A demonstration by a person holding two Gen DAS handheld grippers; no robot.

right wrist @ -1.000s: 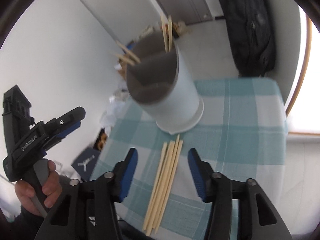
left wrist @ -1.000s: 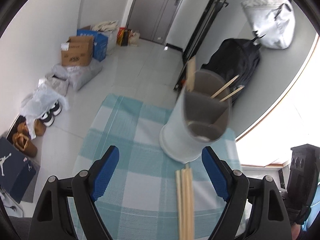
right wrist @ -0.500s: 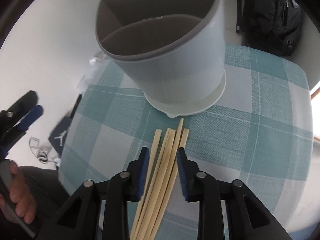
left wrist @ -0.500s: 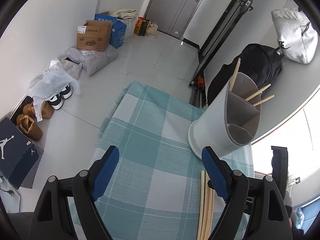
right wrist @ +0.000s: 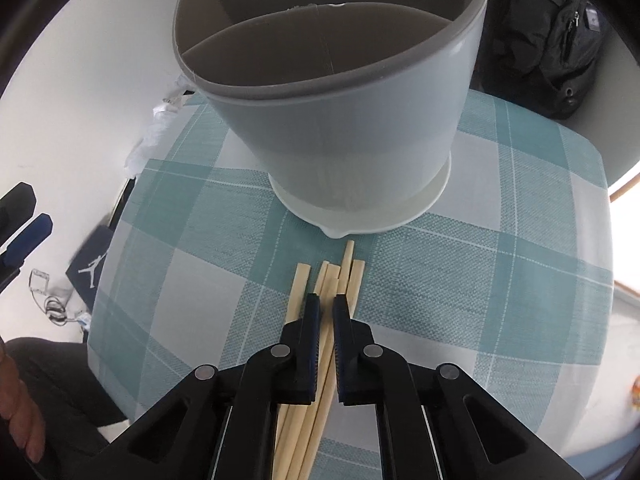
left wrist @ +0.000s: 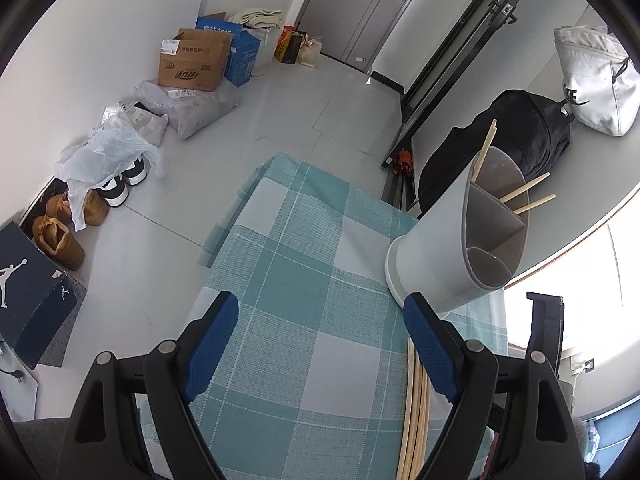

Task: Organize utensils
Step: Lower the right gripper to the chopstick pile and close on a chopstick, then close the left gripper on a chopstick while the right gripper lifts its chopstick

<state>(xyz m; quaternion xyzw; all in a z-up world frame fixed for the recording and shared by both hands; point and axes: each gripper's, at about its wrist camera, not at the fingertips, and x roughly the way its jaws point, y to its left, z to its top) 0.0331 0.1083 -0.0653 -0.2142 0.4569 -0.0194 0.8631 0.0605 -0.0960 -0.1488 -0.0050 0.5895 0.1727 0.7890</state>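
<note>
A white utensil holder [right wrist: 340, 120] with grey dividers stands on the teal checked cloth [right wrist: 480, 280]; in the left wrist view it [left wrist: 452, 248] holds three chopsticks [left wrist: 524, 192]. Several loose wooden chopsticks [right wrist: 298, 292] lie on the cloth just in front of the holder. My right gripper [right wrist: 326, 304] is down on this bundle with its jaws nearly closed around one chopstick [right wrist: 331, 286]. My left gripper [left wrist: 320, 328] is open and empty above the cloth, left of the holder; the bundle [left wrist: 416, 408] shows beside its right finger.
The small table's edges drop off on all sides. On the floor to the left are shoes [left wrist: 120, 184], cardboard boxes [left wrist: 192, 60] and plastic bags [left wrist: 108, 148]. A black backpack [left wrist: 512, 140] and a white bag [left wrist: 596, 80] sit behind the holder.
My right gripper has come down onto the chopstick bundle and narrowed from wide open to nearly shut around one stick. My left gripper has drifted left, away from the holder.
</note>
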